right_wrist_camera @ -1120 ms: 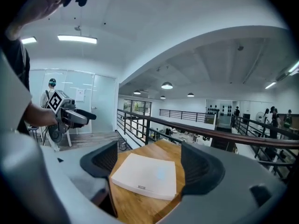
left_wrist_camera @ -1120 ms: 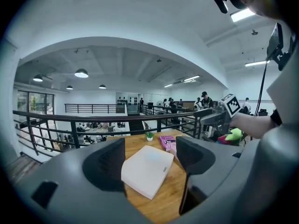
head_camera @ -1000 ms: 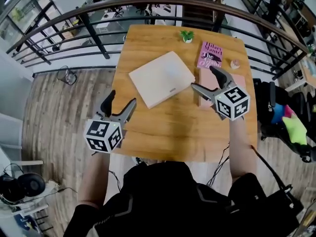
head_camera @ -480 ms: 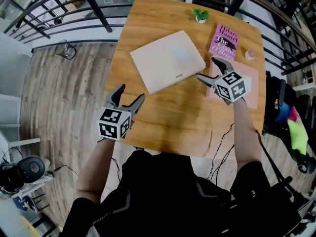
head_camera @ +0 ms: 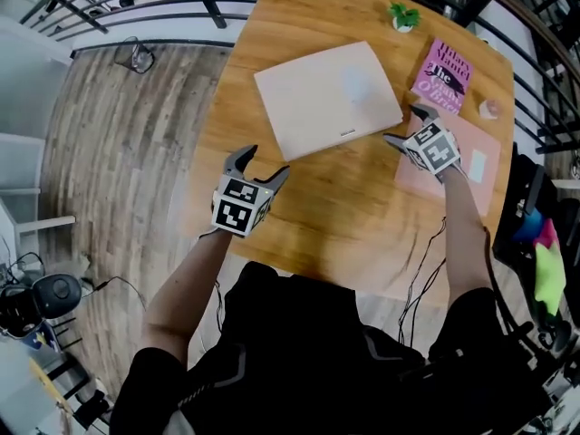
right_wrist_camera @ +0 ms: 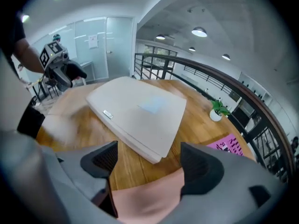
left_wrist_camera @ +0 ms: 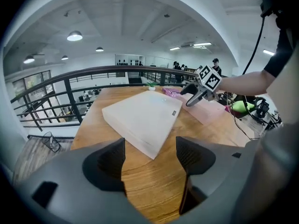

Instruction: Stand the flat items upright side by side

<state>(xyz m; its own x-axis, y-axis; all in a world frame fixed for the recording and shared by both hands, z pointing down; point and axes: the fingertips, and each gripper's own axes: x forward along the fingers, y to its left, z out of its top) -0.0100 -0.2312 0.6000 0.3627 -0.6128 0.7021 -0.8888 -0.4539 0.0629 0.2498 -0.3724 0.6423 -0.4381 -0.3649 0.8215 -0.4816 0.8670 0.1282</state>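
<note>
Both grippers have moved forward over the table [head_camera: 344,216] since a second ago. At the left, the left gripper [head_camera: 263,163] has come in from the near edge and now hangs over bare wood, its jaws wide apart and empty, pointing at the near corner of the white box [head_camera: 326,98]. That box lies flat in the middle of the table, turned at an angle. Just right of it, the right gripper [head_camera: 405,125] has its jaws spread wide too, gripping nothing; the corner of a pale pink folder [head_camera: 473,136] lies flat below the gap between them. Beyond the folder, a pink book [head_camera: 441,75] lies flat near the far edge, with a small potted plant [head_camera: 403,16] to its left.
</note>
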